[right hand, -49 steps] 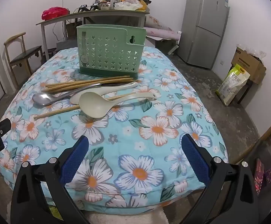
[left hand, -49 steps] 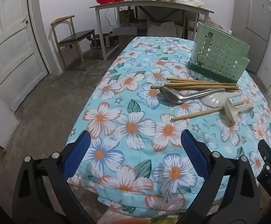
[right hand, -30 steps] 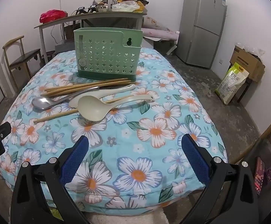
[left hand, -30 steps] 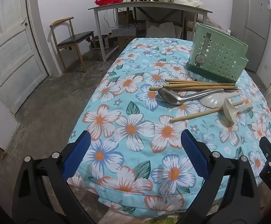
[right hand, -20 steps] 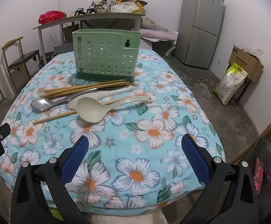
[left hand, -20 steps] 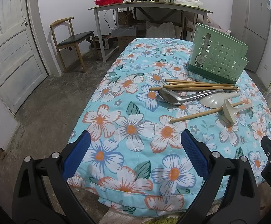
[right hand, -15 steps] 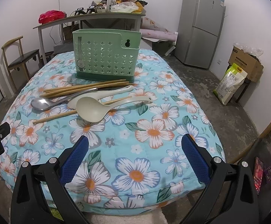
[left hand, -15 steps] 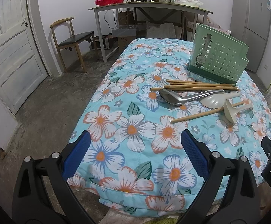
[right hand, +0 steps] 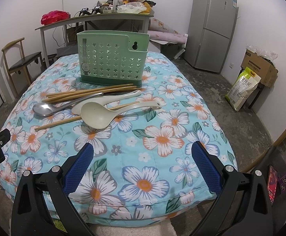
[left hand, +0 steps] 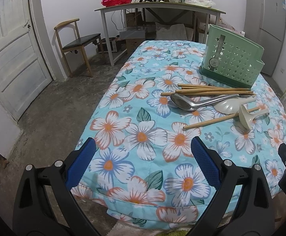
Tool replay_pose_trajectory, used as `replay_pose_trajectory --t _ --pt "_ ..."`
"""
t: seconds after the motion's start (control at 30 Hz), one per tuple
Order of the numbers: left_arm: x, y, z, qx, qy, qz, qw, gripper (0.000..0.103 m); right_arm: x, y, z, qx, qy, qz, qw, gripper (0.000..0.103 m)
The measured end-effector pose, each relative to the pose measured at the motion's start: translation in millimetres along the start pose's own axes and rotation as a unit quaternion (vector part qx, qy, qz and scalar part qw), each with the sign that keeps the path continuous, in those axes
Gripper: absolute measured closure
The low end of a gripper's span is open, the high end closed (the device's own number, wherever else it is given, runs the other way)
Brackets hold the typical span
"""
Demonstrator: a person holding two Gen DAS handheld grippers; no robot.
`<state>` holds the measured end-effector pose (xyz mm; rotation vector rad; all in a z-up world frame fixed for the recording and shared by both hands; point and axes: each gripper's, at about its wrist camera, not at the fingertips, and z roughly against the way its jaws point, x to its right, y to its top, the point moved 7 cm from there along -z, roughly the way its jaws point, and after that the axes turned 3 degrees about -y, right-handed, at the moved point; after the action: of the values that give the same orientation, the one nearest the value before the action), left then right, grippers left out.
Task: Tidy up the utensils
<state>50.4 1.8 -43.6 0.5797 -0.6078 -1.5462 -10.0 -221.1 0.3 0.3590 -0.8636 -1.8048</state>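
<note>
While nothing is gripped, the left gripper and right gripper are held spread wide. Chopsticks and spoons are laid before the green holder.

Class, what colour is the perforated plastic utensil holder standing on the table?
Light green, with a darker green base. The perforated plastic utensil holder shows best in the right wrist view.

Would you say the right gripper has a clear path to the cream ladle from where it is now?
Probably yes: the right gripper is open, and only bare floral cloth lies between it and the cream ladle, which rests on top.
</note>
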Motion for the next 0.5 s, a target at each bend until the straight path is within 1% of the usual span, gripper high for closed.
replay_pose_trajectory --t 0.17,0.37,0.5 --pt "-1 0 0 0.001 0.002 0.000 1.0000 0.010 0 0 0 0.000 0.000 0.000 1.000 0.006" --pt "-12 -1 -2 0.004 0.009 -0.002 1.0000 0.010 0 0 1 0.001 0.000 0.001 1.000 0.006" --pt "-11 -1 -2 0.006 0.012 -0.004 0.9999 0.010 0 1 1 0.002 0.000 0.001 1.000 0.006"
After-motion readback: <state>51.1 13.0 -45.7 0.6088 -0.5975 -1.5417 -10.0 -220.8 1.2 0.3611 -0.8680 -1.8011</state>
